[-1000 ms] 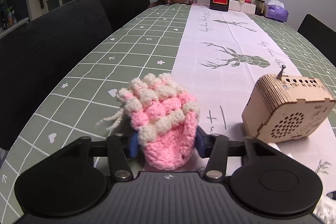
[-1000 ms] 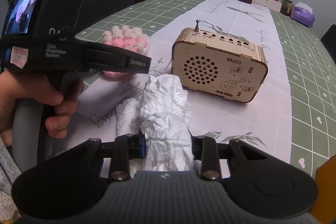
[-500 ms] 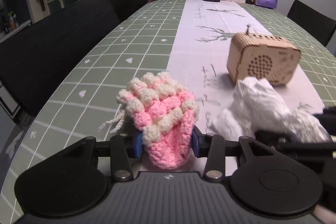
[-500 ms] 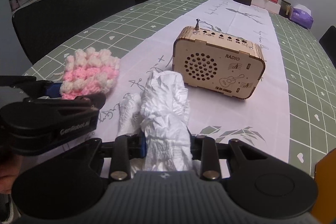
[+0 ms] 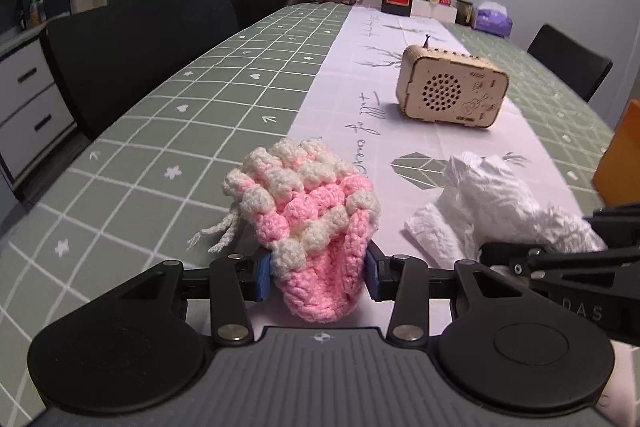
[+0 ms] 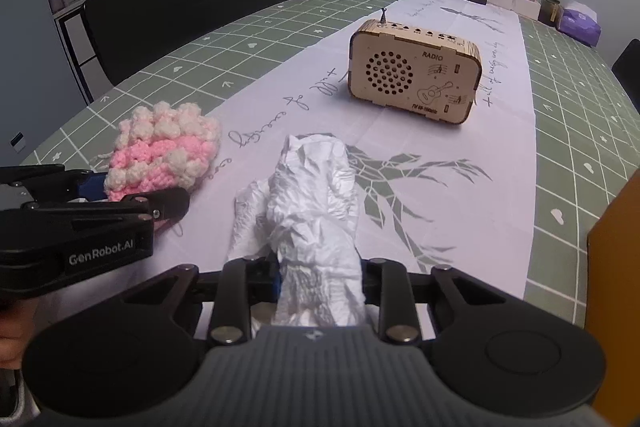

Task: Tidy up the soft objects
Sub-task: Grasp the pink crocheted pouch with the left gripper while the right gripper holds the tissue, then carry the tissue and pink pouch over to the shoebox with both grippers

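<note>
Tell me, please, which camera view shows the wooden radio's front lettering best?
The right wrist view: the wooden radio is nearer there, its front lettering legible. The left wrist view shows it smaller, lettering too small to read.

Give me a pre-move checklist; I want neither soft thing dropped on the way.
1. Left gripper jaws pressing the pink crochet pouch: ok.
2. Right gripper jaws closing, crumpled white bag between them: ok.
3. Pouch's loose yarn tails clear of the jaws: ok.
4. Bag's lower flap lifted off the table runner: cannot tell.
5. Wooden radio clear of both loads: ok.
6. Drop-off spot in view: cannot tell.
</note>
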Motion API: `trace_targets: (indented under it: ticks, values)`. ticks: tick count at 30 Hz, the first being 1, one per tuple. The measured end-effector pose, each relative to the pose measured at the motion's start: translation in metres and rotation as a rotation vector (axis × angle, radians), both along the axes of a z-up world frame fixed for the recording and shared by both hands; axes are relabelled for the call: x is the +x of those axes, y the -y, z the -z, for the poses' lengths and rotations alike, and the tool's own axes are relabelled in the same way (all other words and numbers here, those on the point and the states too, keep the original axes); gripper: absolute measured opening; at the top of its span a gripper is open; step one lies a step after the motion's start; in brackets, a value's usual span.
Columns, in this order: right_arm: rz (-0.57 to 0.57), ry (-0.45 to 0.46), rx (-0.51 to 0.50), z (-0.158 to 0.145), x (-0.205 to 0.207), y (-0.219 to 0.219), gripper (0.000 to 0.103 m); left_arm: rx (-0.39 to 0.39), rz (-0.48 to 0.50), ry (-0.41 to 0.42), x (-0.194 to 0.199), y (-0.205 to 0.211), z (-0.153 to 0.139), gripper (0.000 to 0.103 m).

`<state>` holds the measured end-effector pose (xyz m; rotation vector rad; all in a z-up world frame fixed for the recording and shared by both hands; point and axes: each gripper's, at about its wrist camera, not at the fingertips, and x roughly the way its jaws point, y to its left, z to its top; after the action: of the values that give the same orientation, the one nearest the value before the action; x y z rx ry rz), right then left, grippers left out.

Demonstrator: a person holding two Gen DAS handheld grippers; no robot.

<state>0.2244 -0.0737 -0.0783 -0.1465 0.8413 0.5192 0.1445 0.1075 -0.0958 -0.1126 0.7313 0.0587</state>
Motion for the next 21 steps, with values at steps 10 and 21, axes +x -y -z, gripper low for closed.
trace_targets:
  ticks: [10, 21]
  values:
    - [0.053, -0.019, 0.077, -0.006, -0.023, 0.023, 0.016, 0.021, 0.014, 0.06, -0.018, 0.018, -0.013, 0.041]
    - [0.117, 0.149, 0.272, -0.078, -0.069, 0.083, 0.016, 0.015, 0.026, 0.191, -0.036, 0.046, -0.065, 0.038]
